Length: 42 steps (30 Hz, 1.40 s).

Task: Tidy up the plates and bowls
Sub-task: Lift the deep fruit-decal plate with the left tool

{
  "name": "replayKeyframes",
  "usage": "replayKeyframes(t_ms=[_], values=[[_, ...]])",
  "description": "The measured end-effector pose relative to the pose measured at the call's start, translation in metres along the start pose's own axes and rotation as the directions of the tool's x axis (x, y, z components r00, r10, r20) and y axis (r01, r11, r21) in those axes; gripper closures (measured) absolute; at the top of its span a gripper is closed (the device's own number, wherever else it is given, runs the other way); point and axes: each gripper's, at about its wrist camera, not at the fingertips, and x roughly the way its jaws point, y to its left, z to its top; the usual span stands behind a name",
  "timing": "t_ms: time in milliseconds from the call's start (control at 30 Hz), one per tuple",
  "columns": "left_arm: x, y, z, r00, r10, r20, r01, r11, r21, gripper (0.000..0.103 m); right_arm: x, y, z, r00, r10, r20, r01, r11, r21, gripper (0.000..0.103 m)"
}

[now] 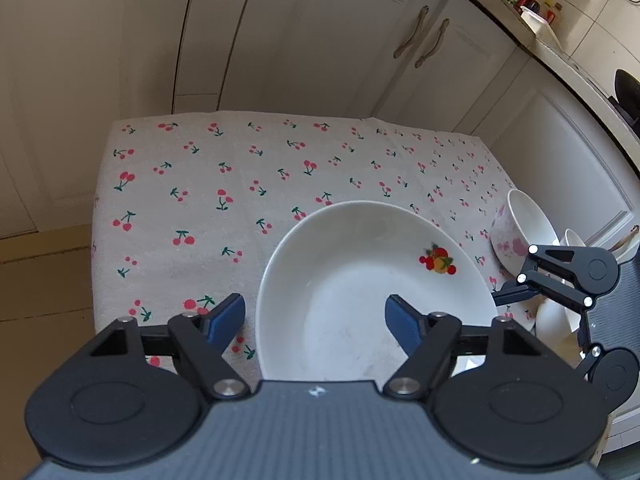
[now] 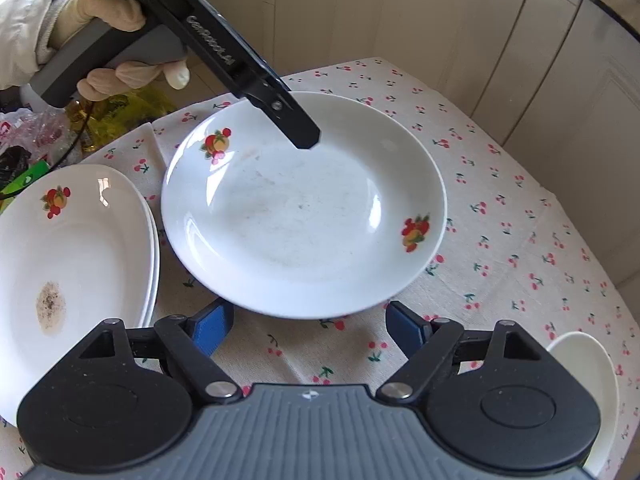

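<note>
Glossy round plate [image 2: 304, 208] on cherry-print tablecloth [image 2: 520, 216].

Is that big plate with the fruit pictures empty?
Empty of food: the plate shows only a bare white inside with faint smudges. The left tongs hover above its rim.

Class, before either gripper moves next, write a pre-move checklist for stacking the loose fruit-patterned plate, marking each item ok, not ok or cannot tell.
1. Left gripper open: ok.
2. Right gripper open: ok.
3. Loose plate free of both grippers' hold: ok.
4. Plate stack beside it, nothing on top: ok.
5. Top of stack clean: not ok, brown stain.
6. Loose plate flat on the tablecloth: cannot tell.
</note>
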Motion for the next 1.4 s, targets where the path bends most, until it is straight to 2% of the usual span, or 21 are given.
replayKeyframes(t_ms=[367,567,967,1400], values=[[0.014,-0.002,0.015,0.995,-0.048,-0.083,0.048,0.999,0.005,0.029,0.006,-0.004,0.001,0.999,0.037,0.01,-0.037,0.999,-0.011,0.015],[0.018,-0.006,0.018,0.993,-0.025,-0.114,0.028,0.999,0.028,0.029,0.005,-0.003,0.002,1.0,0.02,0.012,-0.02,0.999,-0.029,0.015],[0.024,-0.017,0.02,0.992,0.04,-0.121,-0.029,0.996,0.088,0.026,0.006,-0.004,0.003,0.999,0.039,0.012,-0.038,0.999,-0.015,0.012],[0.022,-0.017,0.018,0.993,0.036,-0.111,-0.026,0.995,0.096,0.026,-0.003,-0.003,0.002,0.997,0.04,0.068,-0.041,0.999,0.005,0.011]])
